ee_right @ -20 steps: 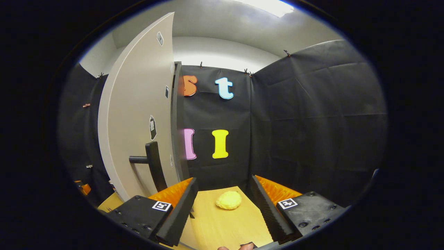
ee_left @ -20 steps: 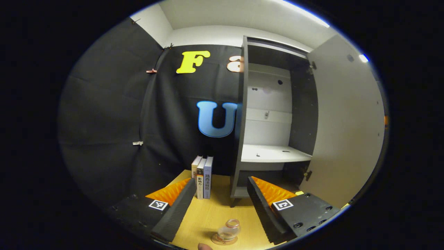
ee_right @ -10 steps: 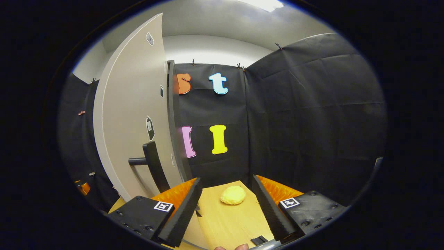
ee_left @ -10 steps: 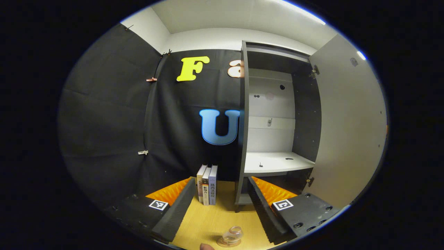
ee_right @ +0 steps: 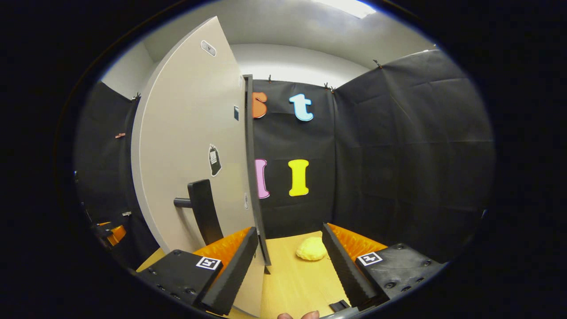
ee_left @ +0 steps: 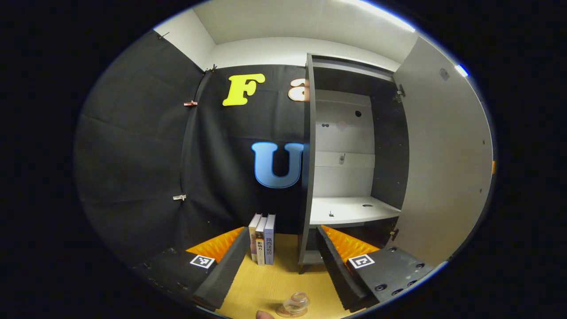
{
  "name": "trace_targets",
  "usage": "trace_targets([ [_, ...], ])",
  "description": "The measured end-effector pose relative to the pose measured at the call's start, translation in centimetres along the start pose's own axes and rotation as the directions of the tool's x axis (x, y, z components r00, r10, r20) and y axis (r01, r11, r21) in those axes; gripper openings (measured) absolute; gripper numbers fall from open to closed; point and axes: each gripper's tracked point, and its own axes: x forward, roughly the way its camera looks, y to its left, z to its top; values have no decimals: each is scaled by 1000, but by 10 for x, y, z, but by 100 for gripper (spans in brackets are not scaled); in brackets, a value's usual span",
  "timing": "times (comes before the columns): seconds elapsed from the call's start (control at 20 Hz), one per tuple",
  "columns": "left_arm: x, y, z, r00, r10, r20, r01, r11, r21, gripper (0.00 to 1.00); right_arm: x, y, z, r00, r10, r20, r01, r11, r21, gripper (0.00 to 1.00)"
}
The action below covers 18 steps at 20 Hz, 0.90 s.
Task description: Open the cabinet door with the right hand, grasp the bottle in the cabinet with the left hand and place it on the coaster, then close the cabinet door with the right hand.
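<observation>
the bottle point(ee_left: 296, 304) now sits on the coaster point(ee_left: 290, 313) on the table point(ee_left: 270, 283), apart from the left gripper point(ee_left: 279, 261), whose fingers stand spread and empty. the right gripper point(ee_right: 292, 266), also spread and holding nothing, has swung toward the cabinet door point(ee_right: 195, 146); its handle point(ee_right: 203, 215) is nearer than half a second ago. closing the door is what remains.

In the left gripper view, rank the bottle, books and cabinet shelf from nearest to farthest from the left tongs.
1. Bottle: on the coaster, just ahead of the left tongs.
2. Books: upright on the table, farther in, left of the cabinet.
3. Cabinet shelf: inside the open cabinet, to the right.
</observation>
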Motion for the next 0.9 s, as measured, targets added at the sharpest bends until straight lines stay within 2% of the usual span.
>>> trace_targets([
  [0.2,-1,4,-1,1000,-4,6,4,1000,5,94,2,46,-7,995,95,-16,-95,995,10,96],
  [0.25,-1,6,-2,1000,-2,5,2,1000,3,91,3,57,-9,993,116,-23,-116,993,13,96],
  [0.3,-1,8,-4,1000,3,0,-3,1000,-1,94,3,68,-10,990,137,-29,-136,991,14,96],
  [0.7,-1,23,-4,1000,19,8,-19,1000,0,94,19,133,-20,975,220,-38,-219,975,31,96],
  [0.9,-1,30,-5,1000,27,9,-27,1000,2,94,23,170,-33,957,284,-62,-284,959,8,97],
])
